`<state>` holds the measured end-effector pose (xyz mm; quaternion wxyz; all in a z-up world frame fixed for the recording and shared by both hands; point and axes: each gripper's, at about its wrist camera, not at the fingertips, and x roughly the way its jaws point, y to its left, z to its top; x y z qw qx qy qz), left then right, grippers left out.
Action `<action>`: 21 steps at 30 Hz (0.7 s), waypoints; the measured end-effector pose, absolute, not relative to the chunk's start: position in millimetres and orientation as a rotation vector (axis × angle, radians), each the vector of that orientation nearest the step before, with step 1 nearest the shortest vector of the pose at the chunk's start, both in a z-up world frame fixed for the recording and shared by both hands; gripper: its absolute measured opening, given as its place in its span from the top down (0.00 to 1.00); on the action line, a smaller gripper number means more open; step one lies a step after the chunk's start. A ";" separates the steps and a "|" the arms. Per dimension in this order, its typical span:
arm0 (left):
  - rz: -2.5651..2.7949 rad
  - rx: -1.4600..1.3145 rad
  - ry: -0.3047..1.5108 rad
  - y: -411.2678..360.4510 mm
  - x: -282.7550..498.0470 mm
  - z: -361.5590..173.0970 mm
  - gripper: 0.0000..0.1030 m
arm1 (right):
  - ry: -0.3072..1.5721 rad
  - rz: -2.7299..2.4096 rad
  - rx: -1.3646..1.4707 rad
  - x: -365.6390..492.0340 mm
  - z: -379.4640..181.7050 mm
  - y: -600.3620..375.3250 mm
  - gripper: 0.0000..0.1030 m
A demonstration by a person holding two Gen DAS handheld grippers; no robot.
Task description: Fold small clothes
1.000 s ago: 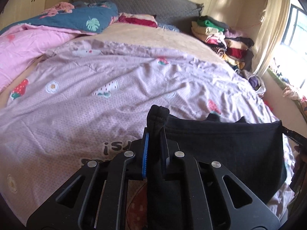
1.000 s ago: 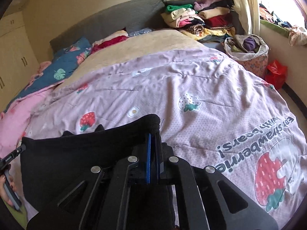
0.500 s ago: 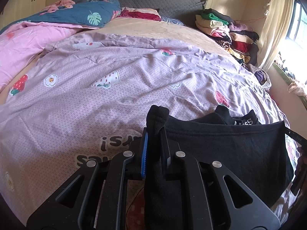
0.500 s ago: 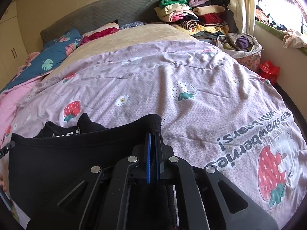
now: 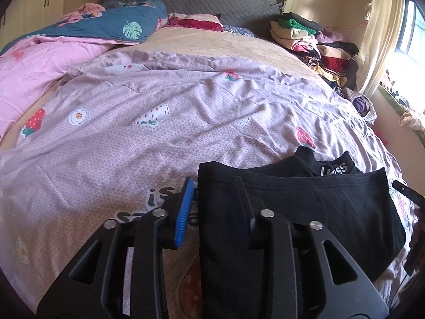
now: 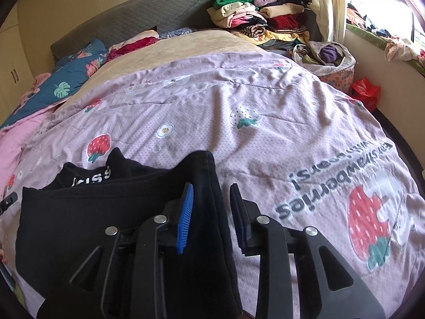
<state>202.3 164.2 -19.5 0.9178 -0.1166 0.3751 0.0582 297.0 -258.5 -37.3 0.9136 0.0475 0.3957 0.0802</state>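
Left gripper (image 5: 216, 202): fingers spread apart; a corner of the black garment (image 5: 305, 207) lies between them, draped over the right finger and no longer pinched.
Right gripper (image 6: 211, 204): also spread wide; the garment's other corner sits between the pads, nearer the blue pad (image 6: 186, 218), loose and resting on the bed.
Garment: dark cloth stretched between the two grippers, its top layer folded over toward them; a collar with white lettering (image 6: 91, 178) peeks out just beyond the folded edge.
Quilt (image 5: 159, 106): lilac, strawberry print, rumpled ahead of both grippers; the garment lies on its near end.
Step in hand: by my judgement, letting go after laying one fold down.
Doing it well: draw both grippers straight back and slightly up, together, so neither pad drags the corner and pulls the fold askew. The cloth over the left finger may catch; lifting clear before pulling away should help.
Next: likely a cross fold, gripping the side edges once the layers lie flat.
Clothes pile (image 6: 265, 18): well beyond, by the headboard.
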 end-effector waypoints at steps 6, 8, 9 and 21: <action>0.117 -0.239 0.764 165.0 186.5 -9.0 0.57 | 0.817 0.178 0.149 272.3 -32.1 -275.0 0.51; 0.114 -0.242 0.765 163.5 184.2 -6.3 0.49 | 0.823 0.193 0.171 264.1 -31.0 -279.0 0.47; 0.109 -0.247 0.765 163.7 181.9 -5.2 0.47 | 0.827 0.201 0.176 260.3 -30.8 -280.2 0.44; 0.002 -0.341 0.888 160.7 144.6 -24.5 0.37 | 0.916 0.298 0.153 217.1 -46.8 -278.7 0.41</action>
